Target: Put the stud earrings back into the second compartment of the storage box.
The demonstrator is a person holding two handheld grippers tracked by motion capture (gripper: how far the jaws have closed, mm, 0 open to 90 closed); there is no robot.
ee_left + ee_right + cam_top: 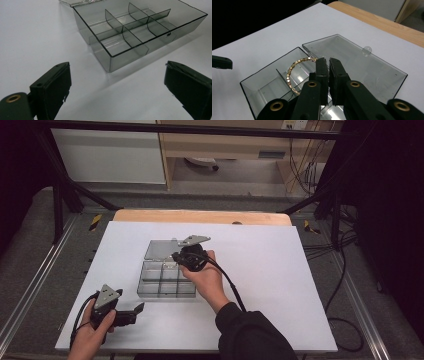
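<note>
Right gripper (328, 61) pinches gold bead bracelet (293, 68) thinly above organizer box (257, 86); may slip, snagging a divider. Left gripper (117, 82) spread.

Grey floor (30, 255), black frame (190, 129), wooden cabinet (225, 145) behind white table (280, 270).

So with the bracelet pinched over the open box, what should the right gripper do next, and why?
Probably lower a little, then open. The right gripper is shut on the gold bracelet, which hangs over a compartment of the divided box with its lid laid open.
</note>
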